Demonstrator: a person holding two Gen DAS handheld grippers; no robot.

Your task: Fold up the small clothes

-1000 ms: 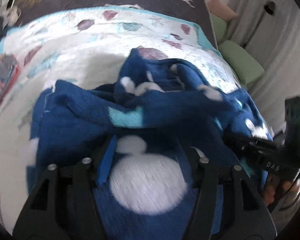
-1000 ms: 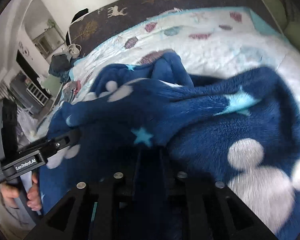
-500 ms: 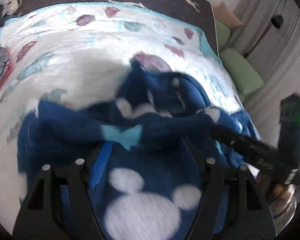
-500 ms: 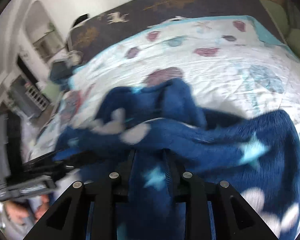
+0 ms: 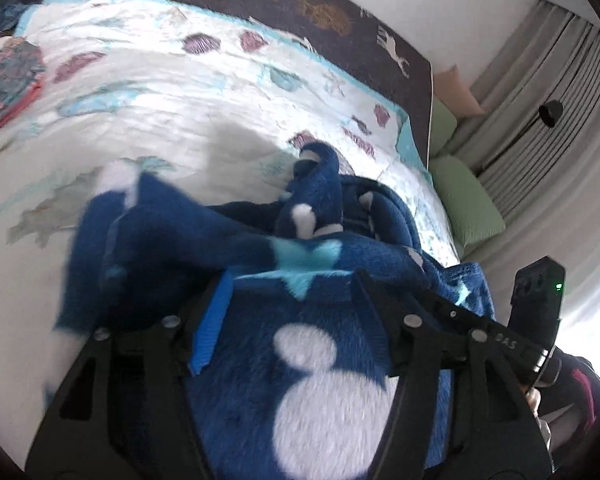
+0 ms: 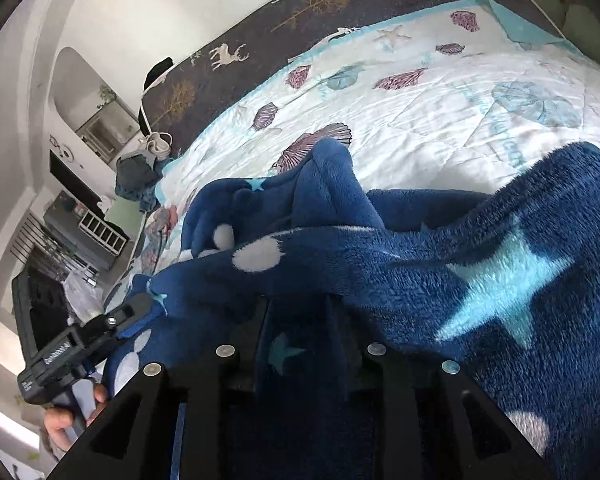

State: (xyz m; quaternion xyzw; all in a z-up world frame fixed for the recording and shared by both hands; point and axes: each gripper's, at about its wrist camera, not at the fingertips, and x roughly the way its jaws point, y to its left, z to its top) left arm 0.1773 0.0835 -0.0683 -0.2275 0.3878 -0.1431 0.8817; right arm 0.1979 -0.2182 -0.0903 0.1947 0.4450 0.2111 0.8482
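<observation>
A navy fleece garment (image 5: 320, 360) with white mouse-head shapes and light blue stars lies bunched on the bed; it also shows in the right wrist view (image 6: 440, 272). My left gripper (image 5: 292, 312) has its fingers set wide with the fleece draped between and over them; whether it grips the cloth is unclear. My right gripper (image 6: 300, 320) is shut on a fold of the fleece. The right gripper also shows at the right in the left wrist view (image 5: 452, 316). The left gripper shows at lower left in the right wrist view (image 6: 112, 328), at the garment's edge.
The bed has a white quilt (image 5: 160, 92) with shells and starfish (image 6: 440, 92) and a dark deer-print blanket (image 5: 300, 4) behind. A patterned folded cloth (image 5: 8, 68) lies at far left. Green cushions (image 5: 468, 200) and curtains stand at right. Shelves and clutter (image 6: 92, 220) stand left of the bed.
Both grippers have lifted and pulled back with the fleece, drawing it toward me. More bare quilt shows beyond the garment, and its far part has bunched up into a peak.
</observation>
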